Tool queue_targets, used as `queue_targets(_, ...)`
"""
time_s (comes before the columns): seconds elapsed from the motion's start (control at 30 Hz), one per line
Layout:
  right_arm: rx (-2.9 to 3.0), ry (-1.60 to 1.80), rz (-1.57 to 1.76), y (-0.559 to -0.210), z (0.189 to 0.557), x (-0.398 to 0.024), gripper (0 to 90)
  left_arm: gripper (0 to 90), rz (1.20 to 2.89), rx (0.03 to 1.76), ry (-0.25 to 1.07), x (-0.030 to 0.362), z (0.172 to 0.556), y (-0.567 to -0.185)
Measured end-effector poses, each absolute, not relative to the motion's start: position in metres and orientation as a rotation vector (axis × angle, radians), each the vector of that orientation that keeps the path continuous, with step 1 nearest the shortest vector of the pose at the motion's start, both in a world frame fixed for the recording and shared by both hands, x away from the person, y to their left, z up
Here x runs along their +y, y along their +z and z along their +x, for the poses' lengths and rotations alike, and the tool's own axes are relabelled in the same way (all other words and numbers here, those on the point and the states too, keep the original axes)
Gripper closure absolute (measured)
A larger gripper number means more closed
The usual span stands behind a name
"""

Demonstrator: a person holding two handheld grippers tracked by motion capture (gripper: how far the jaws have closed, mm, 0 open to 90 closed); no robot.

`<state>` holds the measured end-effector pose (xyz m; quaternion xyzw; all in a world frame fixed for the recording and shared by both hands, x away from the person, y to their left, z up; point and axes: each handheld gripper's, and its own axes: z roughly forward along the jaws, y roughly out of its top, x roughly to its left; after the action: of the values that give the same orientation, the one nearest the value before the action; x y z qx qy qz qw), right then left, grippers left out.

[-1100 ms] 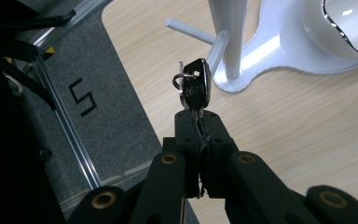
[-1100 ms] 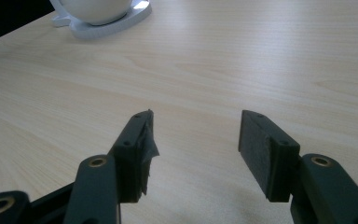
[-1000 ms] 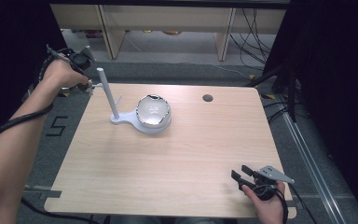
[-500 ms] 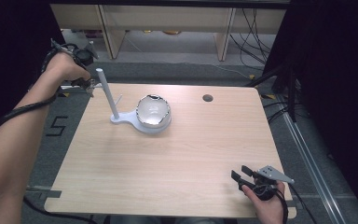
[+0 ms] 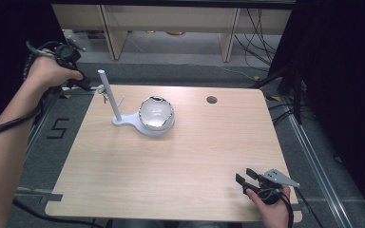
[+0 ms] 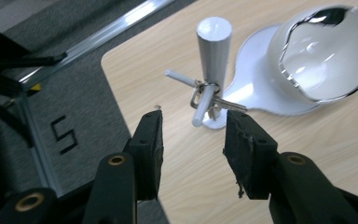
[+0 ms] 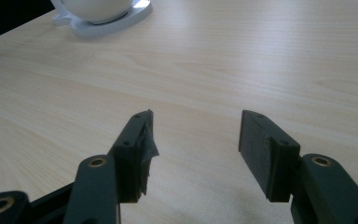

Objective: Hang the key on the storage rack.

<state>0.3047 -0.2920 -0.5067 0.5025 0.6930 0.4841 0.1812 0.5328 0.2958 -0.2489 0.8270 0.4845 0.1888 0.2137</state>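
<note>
A white stand has an upright post [image 5: 109, 95] and a shiny metal bowl [image 5: 156, 114] on its base, at the table's far left. A small key ring with keys [image 6: 212, 100] hangs on the post's side peg [image 6: 182, 78]. My left gripper [image 6: 193, 121] is just short of the post [image 6: 213, 46], and its jaws have just been opening with nothing between them. From above, the left gripper [image 5: 86, 86] sits at the table's far left corner. My right gripper [image 5: 244, 179] rests open near the front right edge, over bare wood, and is empty [image 7: 196, 126].
The wooden table [image 5: 195, 152] has a round cable hole [image 5: 212, 99] at the back. Grey floor with a "5" mark [image 5: 58, 129] lies to the left. Shelving and cables stand behind the table.
The left gripper's jaws opened and the hand drew back from the post to the left, leaving the keys on the peg. The right gripper stayed put.
</note>
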Motion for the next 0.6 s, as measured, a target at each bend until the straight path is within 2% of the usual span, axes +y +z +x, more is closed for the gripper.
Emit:
queue_targets(0.07,1.956,1.329,1.34,-0.508,0.308,-0.295,45.9,56.4,2.273,1.349,0.504,0.302,0.525,-0.252)
queue_targets(0.2,1.958,1.361,1.438,-0.505,0.303,-0.289,45.9,51.5,2.217,1.36,0.554,0.313,0.509,-0.259)
queue_targets(0.3,1.984,1.339,1.341,-0.506,0.307,-0.293,45.9,49.0,2.167,1.358,0.558,0.315,0.499,-0.264)
queue_targets(0.5,1.983,1.321,1.349,-0.507,0.307,-0.292,45.8,45.7,2.052,1.295,0.622,0.317,0.467,-0.281)
queue_targets(0.6,1.956,1.365,1.409,-0.506,0.305,-0.289,45.8,46.6,2.019,1.206,0.703,0.313,0.437,-0.301)
